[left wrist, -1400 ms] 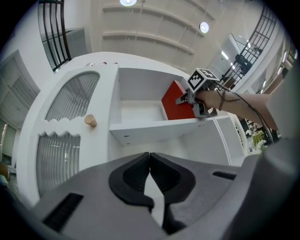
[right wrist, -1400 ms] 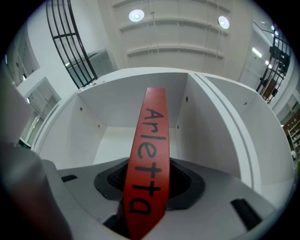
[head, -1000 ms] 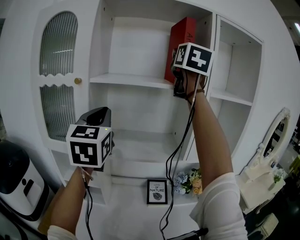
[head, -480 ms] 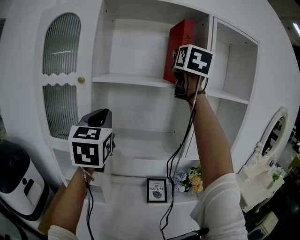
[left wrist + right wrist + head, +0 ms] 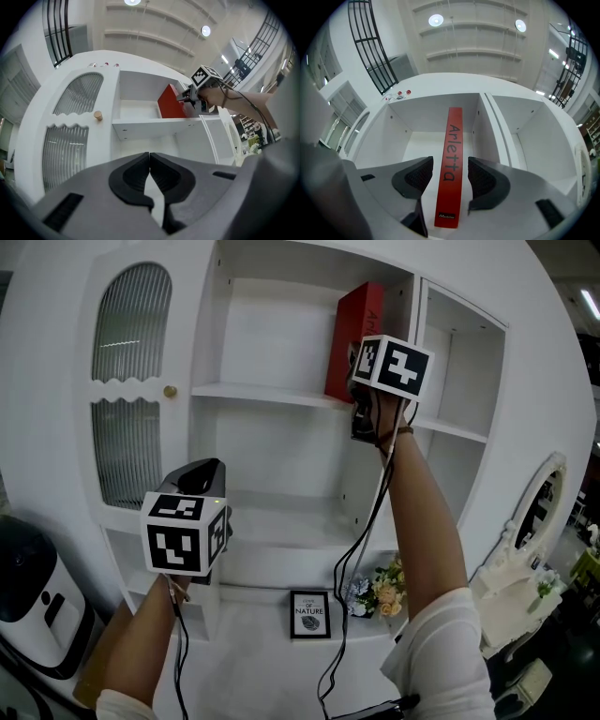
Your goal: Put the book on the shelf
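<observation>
The red book (image 5: 452, 136) is standing upright on the upper shelf (image 5: 262, 395), at the right end of the middle compartment. Its long axis is running vertically and its narrow, lettered spine is facing outward; it is possibly tilting slightly toward the side wall. The shelf is sitting in a glossy white, arch-shaped cabinet (image 5: 56, 381) with a ribbed-glass door (image 5: 127, 352) and a round brass knob (image 5: 170, 391). A framed print (image 5: 309, 614) and flowers (image 5: 380, 594) are sitting lower down, and round ceiling lights (image 5: 436, 20) are glowing overhead. The right gripper (image 5: 449, 176) has just been opening, its ridged dark pads flanking the spine without touching. The left gripper (image 5: 150, 168) is hanging lower, jaws pressed together, empty.
</observation>
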`<state>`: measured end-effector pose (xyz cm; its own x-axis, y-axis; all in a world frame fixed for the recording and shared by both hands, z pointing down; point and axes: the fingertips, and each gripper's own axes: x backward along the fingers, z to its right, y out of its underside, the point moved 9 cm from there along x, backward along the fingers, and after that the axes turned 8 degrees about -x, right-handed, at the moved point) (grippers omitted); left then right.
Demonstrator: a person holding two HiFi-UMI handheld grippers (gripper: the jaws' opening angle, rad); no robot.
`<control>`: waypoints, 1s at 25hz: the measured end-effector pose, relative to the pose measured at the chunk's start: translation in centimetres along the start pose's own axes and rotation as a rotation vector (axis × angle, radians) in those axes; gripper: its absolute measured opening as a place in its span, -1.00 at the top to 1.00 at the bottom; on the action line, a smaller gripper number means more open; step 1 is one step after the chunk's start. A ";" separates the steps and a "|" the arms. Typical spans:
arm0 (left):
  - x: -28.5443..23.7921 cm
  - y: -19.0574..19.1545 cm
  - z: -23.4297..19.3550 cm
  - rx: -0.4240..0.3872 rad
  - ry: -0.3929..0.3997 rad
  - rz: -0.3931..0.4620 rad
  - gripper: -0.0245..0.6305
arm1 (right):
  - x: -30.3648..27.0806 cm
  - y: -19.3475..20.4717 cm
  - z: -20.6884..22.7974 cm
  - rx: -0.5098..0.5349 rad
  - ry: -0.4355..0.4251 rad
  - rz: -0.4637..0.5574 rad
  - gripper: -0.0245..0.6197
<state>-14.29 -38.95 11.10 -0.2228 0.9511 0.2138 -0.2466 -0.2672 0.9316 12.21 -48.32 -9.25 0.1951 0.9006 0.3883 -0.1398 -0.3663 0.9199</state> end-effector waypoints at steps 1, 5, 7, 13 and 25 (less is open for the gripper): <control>0.2 0.1 0.1 0.003 0.004 0.001 0.90 | 0.4 0.1 0.0 0.002 0.000 0.002 0.18; 1.1 0.5 0.3 0.015 0.016 0.004 0.90 | 2.0 0.7 -0.1 0.009 0.001 0.005 0.18; 1.6 0.7 0.5 0.024 0.023 0.008 0.90 | 3.0 1.1 -0.1 0.009 -0.001 0.011 0.18; 2.6 1.7 1.3 0.041 0.051 0.007 0.90 | 5.5 2.6 0.3 0.002 0.010 0.023 0.18; 3.6 4.4 3.2 0.074 0.105 0.003 0.90 | 11.8 9.1 -0.7 -0.066 -0.091 -0.003 0.23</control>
<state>-13.20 -36.20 16.91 -0.3219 0.9279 0.1880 -0.1765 -0.2539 0.9510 12.53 -40.84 3.73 0.2828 0.8755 0.3919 -0.2024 -0.3449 0.9166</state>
